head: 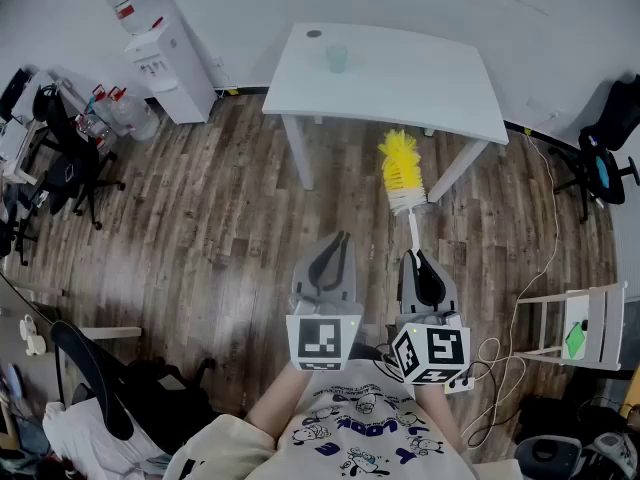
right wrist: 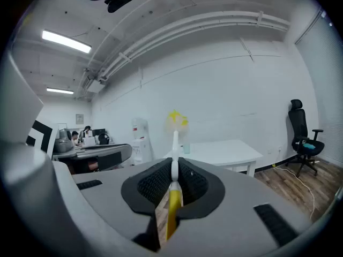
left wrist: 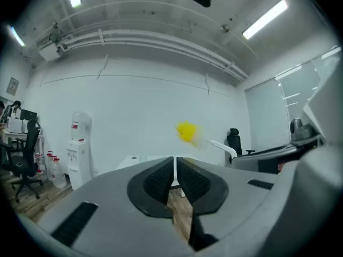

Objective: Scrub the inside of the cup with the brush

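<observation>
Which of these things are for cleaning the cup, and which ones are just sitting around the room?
For the job:
- the brush, held in the right gripper
- the cup, on the table
- the left gripper, shut and empty

Just lying about:
- the water cooler
- the office chair

Yellow-bristled brush (head: 402, 173), pale green cup (head: 337, 59), white table (head: 420, 88)

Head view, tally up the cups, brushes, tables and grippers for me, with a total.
Cup: 1
Brush: 1
Table: 1
Grippers: 2, the left gripper and the right gripper
Total: 5
</observation>
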`<state>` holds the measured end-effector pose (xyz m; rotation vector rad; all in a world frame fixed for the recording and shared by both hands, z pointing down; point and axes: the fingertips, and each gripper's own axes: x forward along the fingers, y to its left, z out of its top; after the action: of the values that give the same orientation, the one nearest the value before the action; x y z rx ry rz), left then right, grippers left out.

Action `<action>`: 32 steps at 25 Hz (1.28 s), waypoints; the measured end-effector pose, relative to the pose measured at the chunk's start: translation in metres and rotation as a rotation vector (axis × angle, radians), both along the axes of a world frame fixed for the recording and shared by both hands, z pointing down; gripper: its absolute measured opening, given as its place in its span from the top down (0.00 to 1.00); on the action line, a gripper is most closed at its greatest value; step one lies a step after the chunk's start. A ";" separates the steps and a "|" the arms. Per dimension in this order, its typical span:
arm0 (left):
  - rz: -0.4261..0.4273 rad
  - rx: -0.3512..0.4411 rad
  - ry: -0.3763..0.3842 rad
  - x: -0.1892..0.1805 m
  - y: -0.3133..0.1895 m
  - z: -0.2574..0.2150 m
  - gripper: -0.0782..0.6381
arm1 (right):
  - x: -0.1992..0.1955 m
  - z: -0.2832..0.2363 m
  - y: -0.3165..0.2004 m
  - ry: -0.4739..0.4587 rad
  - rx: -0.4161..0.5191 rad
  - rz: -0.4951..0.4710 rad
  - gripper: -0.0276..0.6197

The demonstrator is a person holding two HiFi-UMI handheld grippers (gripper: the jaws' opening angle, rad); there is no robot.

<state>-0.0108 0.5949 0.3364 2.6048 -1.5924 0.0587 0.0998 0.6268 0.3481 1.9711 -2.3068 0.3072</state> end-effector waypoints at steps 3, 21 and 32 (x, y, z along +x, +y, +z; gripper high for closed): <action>-0.001 -0.001 0.002 0.000 -0.003 0.001 0.85 | 0.000 0.001 -0.003 0.002 -0.001 0.000 0.89; -0.020 -0.010 0.015 -0.023 -0.023 0.008 0.85 | -0.013 0.009 -0.020 -0.020 -0.022 -0.003 0.89; -0.017 -0.030 0.029 -0.057 -0.037 0.019 0.85 | -0.046 0.016 -0.030 -0.007 -0.039 -0.008 0.89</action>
<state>-0.0676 0.5579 0.3557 2.5575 -1.5908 0.0430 0.0537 0.5966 0.3646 1.9454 -2.2943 0.3557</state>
